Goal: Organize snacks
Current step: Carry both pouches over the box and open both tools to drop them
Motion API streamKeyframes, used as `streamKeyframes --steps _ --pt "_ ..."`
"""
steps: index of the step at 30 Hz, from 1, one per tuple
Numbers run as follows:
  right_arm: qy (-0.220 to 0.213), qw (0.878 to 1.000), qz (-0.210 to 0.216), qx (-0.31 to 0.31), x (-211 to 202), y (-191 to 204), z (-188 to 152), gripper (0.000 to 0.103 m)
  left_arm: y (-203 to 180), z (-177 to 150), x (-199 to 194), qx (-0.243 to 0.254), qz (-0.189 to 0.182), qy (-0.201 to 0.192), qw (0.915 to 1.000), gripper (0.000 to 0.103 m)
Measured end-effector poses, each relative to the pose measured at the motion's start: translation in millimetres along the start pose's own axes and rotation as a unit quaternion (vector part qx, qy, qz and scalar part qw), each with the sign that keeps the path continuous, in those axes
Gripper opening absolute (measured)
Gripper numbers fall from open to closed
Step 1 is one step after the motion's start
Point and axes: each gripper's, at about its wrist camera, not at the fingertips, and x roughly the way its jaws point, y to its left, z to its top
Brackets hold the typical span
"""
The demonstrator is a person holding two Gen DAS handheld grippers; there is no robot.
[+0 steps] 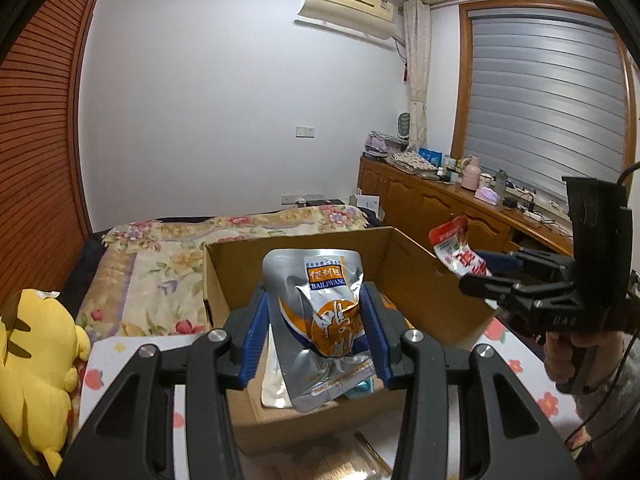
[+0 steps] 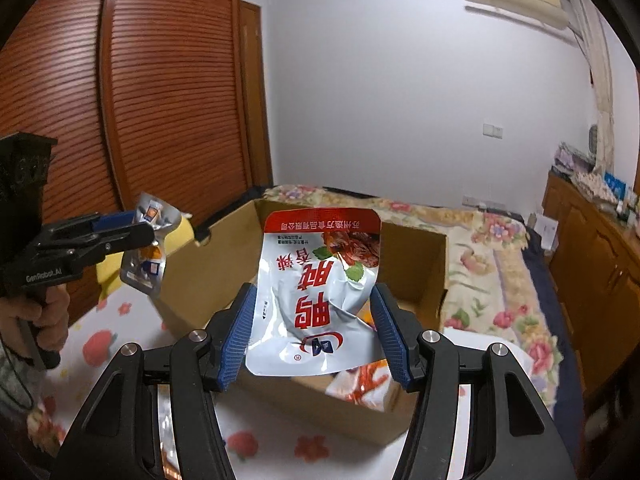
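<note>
My left gripper (image 1: 314,308) is shut on a silver and orange snack pouch (image 1: 320,316) and holds it upright over the open cardboard box (image 1: 420,264) on the bed. My right gripper (image 2: 312,320) is shut on a white and red snack pouch (image 2: 316,296) and holds it over the same box (image 2: 420,280). Each gripper shows in the other's view: the right one (image 1: 496,268) at the box's right rim with its pouch (image 1: 460,250), the left one (image 2: 132,228) at the box's left rim with its pouch (image 2: 146,256). Other packets (image 2: 360,384) lie inside the box.
The box stands on a white sheet with red flowers (image 2: 100,344) over a floral bedspread (image 1: 160,256). A yellow plush toy (image 1: 36,360) lies at the left. A wooden cabinet with bottles and clutter (image 1: 460,200) runs along the right wall. A brown louvered wardrobe (image 2: 160,100) stands behind.
</note>
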Motion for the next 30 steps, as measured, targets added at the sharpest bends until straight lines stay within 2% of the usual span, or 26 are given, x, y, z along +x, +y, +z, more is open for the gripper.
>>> streamKeyframes --steps 15,30 --pt "0.029 0.999 -0.002 0.012 50 -13 -9 0.059 13 -3 47 -0.005 0.006 0.019 0.9998 0.043" --pt "0.049 0.999 -0.007 0.013 63 -17 -20 0.06 8 -14 65 -0.006 0.011 0.049 0.9987 0.046"
